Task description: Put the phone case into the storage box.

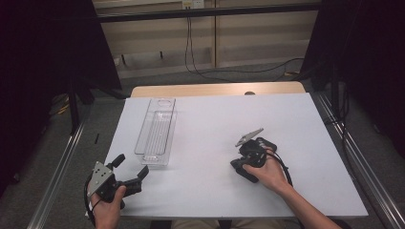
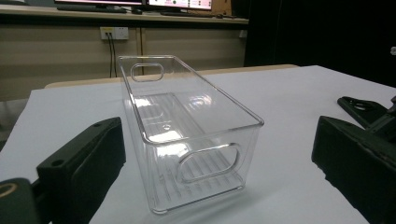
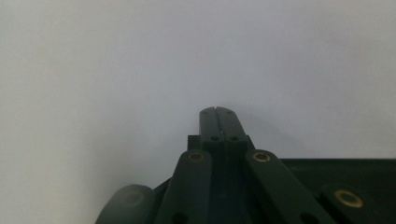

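Bin: a clear bin [image 1: 156,132] stands upright on the white bench [image 1: 286,119], with nothing inside it. It has a cut-out handle at each short end.
Where the bin is: right in front of the left claw [image 1: 132,166], very near but not touching. It is well apart from the right claw [image 1: 240,164], off to that claw's left side.
Why it sits so: one short end with its handle faces the left claw [image 2: 205,158], so I think it is easy to grab from there.
Left claw: wide open. Its two black jaws stand one on each side of the bin's near end. Nothing is between the pads and it holds nothing.
Why it is held so: I think it is lined up to take hold of the bin's near wall.
Right claw: closed tight, jaws pressed flat together [image 3: 218,122], with nothing between them. It is low over bare bench and I cannot tell if it touches it.
Why it is held so: I think it is just waiting, out of the way.
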The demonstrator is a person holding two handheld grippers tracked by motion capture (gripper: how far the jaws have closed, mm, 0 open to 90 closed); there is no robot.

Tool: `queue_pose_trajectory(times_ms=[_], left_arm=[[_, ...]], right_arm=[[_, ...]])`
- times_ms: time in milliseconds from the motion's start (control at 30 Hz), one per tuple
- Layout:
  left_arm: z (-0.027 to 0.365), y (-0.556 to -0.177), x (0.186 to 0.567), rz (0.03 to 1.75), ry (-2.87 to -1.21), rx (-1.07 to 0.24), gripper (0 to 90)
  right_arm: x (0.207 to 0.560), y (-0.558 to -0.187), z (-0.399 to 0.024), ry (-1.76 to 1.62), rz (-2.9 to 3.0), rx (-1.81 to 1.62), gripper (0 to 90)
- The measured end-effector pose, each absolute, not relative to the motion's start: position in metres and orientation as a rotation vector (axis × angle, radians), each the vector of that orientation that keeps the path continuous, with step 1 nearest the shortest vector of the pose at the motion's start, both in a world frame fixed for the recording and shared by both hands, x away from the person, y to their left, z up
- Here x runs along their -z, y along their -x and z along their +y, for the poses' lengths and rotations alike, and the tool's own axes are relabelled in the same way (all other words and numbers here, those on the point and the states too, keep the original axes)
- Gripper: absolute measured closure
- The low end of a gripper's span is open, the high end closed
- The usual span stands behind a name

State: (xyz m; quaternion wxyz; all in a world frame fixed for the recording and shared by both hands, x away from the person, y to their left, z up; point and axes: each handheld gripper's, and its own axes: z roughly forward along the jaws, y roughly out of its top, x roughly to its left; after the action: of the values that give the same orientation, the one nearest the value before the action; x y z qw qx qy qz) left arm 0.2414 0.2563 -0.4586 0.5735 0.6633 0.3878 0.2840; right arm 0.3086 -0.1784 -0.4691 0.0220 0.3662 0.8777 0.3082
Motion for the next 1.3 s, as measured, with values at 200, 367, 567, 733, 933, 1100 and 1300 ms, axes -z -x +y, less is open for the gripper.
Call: queue_pose_trajectory(times_ms=[200,367,567,733,933,1100,1300], left_arm=[[0.257,-0.241,0.458,0.908,-1.555,-0.666,2.9],[0.256,-0.241,0.459,0.907,-1.558,-0.664,3.0],[0.256,-0.241,0.459,0.914,-1.560,-0.669,2.9],[0.256,-0.241,0.459,0.913,-1.562,-0.672,2.9],[0.256,-0.241,0.459,0.914,-1.560,-0.670,3.0],[0.256,-0.241,0.459,0.912,-1.554,-0.667,2.9],[0.256,-0.240,0.459,0.920,-1.556,-0.671,3.0]], right_arm=[[0.469,-0.295,-0.192,-1.144,2.713,-0.959,90.0],[0.470,-0.287,-0.205,-1.187,2.697,-0.981,90.0],[0.470,-0.279,-0.223,-1.219,2.681,-0.991,90.0],[0.471,-0.271,-0.237,-1.275,2.653,-1.002,90.0],[0.470,-0.266,-0.249,-1.297,2.634,-0.987,90.0],[0.471,-0.261,-0.258,-1.320,2.609,-1.008,90.0],[0.471,-0.258,-0.268,-1.322,2.593,-0.987,90.0]])
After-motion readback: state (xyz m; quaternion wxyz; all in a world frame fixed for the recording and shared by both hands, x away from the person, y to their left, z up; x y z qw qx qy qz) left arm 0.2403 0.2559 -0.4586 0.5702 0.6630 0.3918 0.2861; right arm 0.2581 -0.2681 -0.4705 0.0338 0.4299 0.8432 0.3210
